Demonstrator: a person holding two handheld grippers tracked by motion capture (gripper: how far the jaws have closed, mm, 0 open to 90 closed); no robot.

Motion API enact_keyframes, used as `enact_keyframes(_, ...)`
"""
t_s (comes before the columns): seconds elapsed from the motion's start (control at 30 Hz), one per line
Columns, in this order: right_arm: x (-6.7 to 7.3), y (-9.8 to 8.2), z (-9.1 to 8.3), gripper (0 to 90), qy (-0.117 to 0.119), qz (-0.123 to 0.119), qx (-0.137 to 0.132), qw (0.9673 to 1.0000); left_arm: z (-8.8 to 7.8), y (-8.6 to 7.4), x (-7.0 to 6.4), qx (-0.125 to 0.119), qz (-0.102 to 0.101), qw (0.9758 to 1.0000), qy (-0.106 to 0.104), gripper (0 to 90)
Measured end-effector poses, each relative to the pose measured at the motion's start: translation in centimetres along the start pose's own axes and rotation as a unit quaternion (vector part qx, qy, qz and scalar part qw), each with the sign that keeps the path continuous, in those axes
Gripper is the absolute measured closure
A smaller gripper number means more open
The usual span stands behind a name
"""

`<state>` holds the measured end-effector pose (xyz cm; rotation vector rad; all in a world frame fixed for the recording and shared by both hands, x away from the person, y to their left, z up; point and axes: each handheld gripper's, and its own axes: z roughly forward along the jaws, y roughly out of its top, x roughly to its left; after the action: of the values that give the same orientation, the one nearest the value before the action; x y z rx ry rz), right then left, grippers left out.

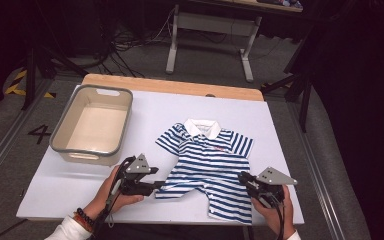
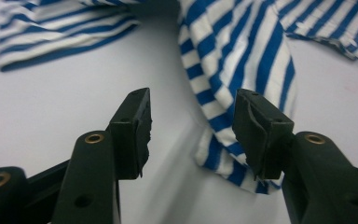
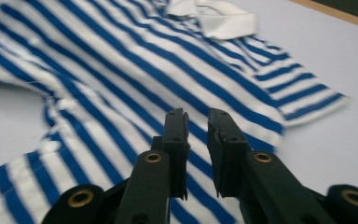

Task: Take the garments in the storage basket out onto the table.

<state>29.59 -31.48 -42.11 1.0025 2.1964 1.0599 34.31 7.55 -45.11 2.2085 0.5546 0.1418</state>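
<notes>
A small blue-and-white striped polo romper (image 1: 207, 160) with a white collar lies spread flat on the white table cover (image 1: 155, 107). My left gripper (image 1: 161, 186) sits at the romper's lower left corner. In the left gripper view its jaws (image 2: 191, 121) stand well apart, and the striped hem (image 2: 223, 140) lies on the table just beyond the right jaw, not pinched. My right gripper (image 1: 242, 177) rests over the garment's lower right side. In the right gripper view its jaws (image 3: 197, 123) show a narrow gap with the striped cloth (image 3: 121, 93) below them and nothing clamped.
A beige basin with a grey rim (image 1: 87, 151) stands at the table's back left and holds nothing. A wooden table edge (image 1: 170, 86) runs along the far side. Beyond it are a desk frame (image 1: 245, 55) and cables on the floor.
</notes>
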Motion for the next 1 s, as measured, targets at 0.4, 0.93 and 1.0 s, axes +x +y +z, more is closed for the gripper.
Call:
enact_keyframes(0.4,6.8,1.7,5.2,59.1,0.108,-0.085,0.046,0.9895,2.2,0.3,0.0,0.029,0.001,0.9992,-0.029,70.3)
enact_keyframes(0.93,7.1,4.9,9.7,82.3,0.108,-0.120,0.062,0.9850,-0.9,1.3,0.8,-0.044,0.021,0.9981,0.037,81.4)
enact_keyframes(1.0,6.7,5.0,10.0,83.0,0.098,-0.112,0.065,0.9867,-1.4,1.3,0.4,-0.047,0.033,0.9975,0.041,78.0)
